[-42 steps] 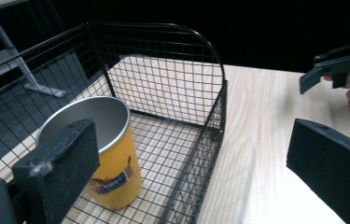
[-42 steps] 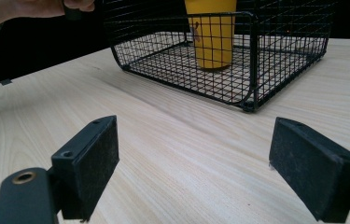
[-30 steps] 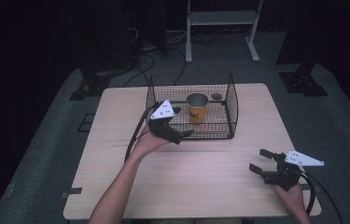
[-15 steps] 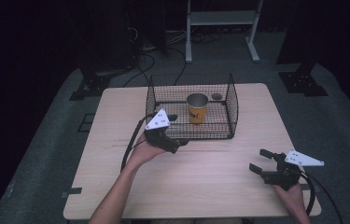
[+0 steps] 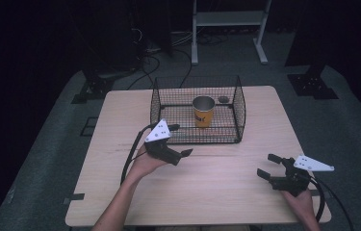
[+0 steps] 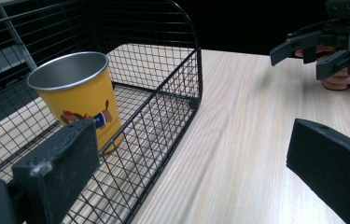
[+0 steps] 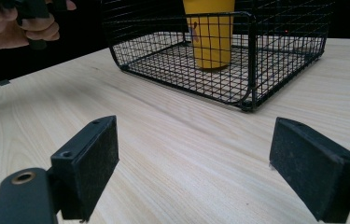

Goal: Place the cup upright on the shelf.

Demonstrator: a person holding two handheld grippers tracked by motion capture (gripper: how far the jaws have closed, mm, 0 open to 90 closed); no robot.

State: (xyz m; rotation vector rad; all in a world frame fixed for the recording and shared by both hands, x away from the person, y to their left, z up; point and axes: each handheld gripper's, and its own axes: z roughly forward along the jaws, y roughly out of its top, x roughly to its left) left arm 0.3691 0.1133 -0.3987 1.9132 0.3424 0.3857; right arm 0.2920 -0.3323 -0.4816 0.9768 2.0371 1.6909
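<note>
A yellow metal cup (image 5: 203, 113) stands upright inside a black wire basket (image 5: 238, 103) at the back middle of the table. My left gripper (image 5: 180, 140) is open and empty just outside the basket's front left corner. Its own view has the cup (image 6: 77, 93) behind the basket's mesh (image 6: 177, 88), beyond the open left gripper (image 6: 191, 154). My right gripper (image 5: 268, 166) rests open and empty near the front right of the table. From the right gripper (image 7: 193, 154), the cup (image 7: 208, 32) and basket (image 7: 252, 60) lie ahead across bare wood.
A small dark round thing (image 5: 223, 99) lies in the basket's back right corner. The wooden table (image 5: 216, 192) has open surface between the two grippers. A white metal stand (image 5: 228, 19) and cables sit on the floor behind the table.
My left gripper has drawn back from the basket's front edge, toward the near left. The right gripper and the cup have stayed put.
</note>
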